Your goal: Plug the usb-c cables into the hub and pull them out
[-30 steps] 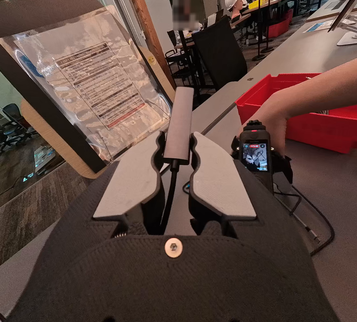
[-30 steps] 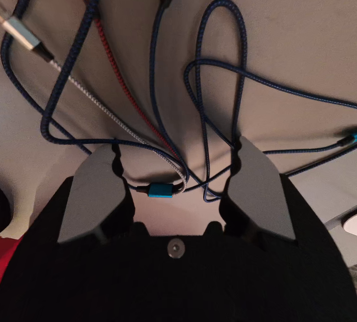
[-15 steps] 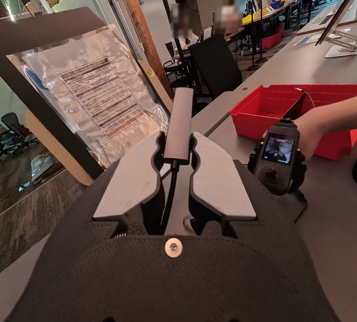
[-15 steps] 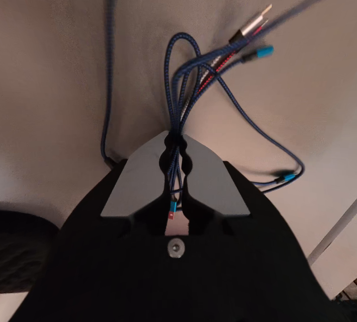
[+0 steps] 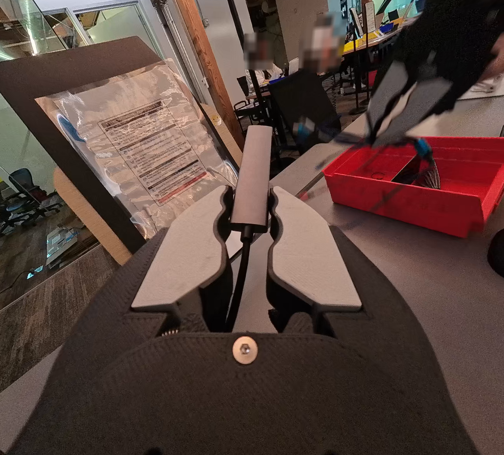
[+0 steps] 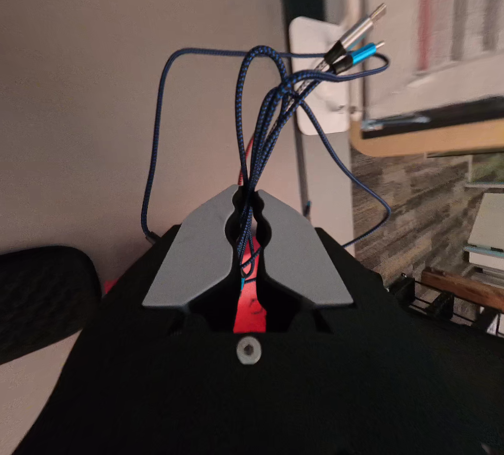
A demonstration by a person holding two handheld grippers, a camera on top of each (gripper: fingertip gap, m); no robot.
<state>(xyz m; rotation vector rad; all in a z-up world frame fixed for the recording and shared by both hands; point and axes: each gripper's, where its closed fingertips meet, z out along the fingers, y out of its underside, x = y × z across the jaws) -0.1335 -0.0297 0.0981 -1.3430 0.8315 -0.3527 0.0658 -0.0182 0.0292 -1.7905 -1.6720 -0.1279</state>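
Observation:
My left gripper (image 5: 248, 193) is shut on a dark grey bar-shaped hub (image 5: 253, 173), held pointing forward above the table, its black lead (image 5: 240, 275) running back between the fingers. My right gripper (image 6: 247, 192) is shut on a bunch of braided cables (image 6: 261, 125), mostly blue, with a silver plug (image 6: 360, 30) and a blue plug (image 6: 362, 56) sticking up at the upper right. In the left wrist view the right gripper (image 5: 375, 139) is blurred and holds the cables (image 5: 428, 166) over the red bin (image 5: 406, 202).
The red bin with a black divider stands on the grey table (image 5: 409, 292) at the right. A dark board with a plastic-sleeved sheet (image 5: 141, 142) leans at the left. A black round object (image 5: 496, 253) sits at the table's right edge. Chairs, desks and people are far behind. The gap from one gripper's tips to the other's is roughly 20 cm.
My right gripper closed on the cable bunch on the table, lifted it and carried it up over the red bin. The left gripper kept holding the hub, tilting slightly upward.

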